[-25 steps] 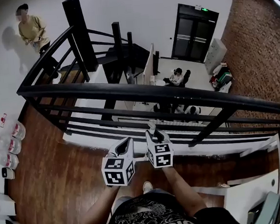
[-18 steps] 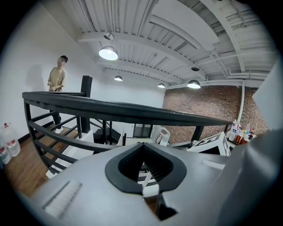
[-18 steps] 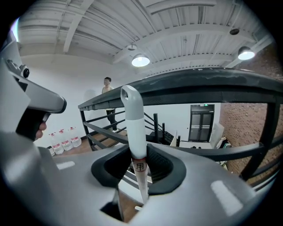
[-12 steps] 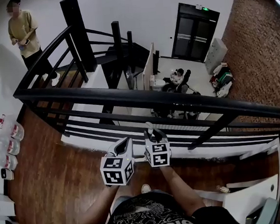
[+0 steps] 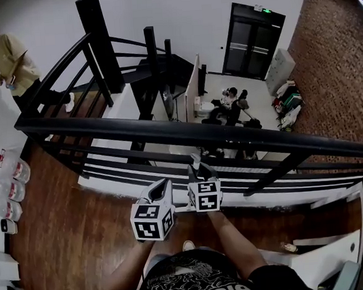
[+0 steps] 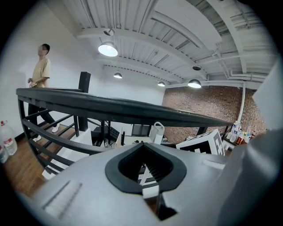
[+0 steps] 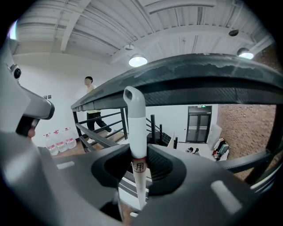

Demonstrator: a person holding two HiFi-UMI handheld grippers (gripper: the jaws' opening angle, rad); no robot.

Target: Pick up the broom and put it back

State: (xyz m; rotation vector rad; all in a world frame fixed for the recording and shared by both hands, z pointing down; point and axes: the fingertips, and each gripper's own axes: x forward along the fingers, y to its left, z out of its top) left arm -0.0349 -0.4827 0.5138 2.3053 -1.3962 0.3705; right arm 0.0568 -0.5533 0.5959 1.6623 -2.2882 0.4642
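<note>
The broom shows only as its white handle [image 7: 138, 145], which stands upright with a hooked top end and a small label band. My right gripper [image 7: 139, 154] is shut on it, just short of the black railing [image 7: 190, 84]. In the head view the handle's tip [image 5: 195, 166] pokes out above the right gripper [image 5: 199, 172]. My left gripper [image 5: 161, 187] is held beside it on the left and lower. In the left gripper view its jaws [image 6: 143, 148] are shut with nothing between them. The broom head is hidden.
A black rail fence [image 5: 168, 128] runs across in front of me at a mezzanine edge, with a lower floor and seated people [image 5: 229, 104] beyond. Large water bottles [image 5: 10, 184] stand at the left. A person in yellow [image 5: 9, 57] is on the stairs. A white counter [image 5: 328, 245] sits at right.
Both grippers have moved a little closer to the railing, the right one still holding the handle. The person in yellow has walked to the left.
</note>
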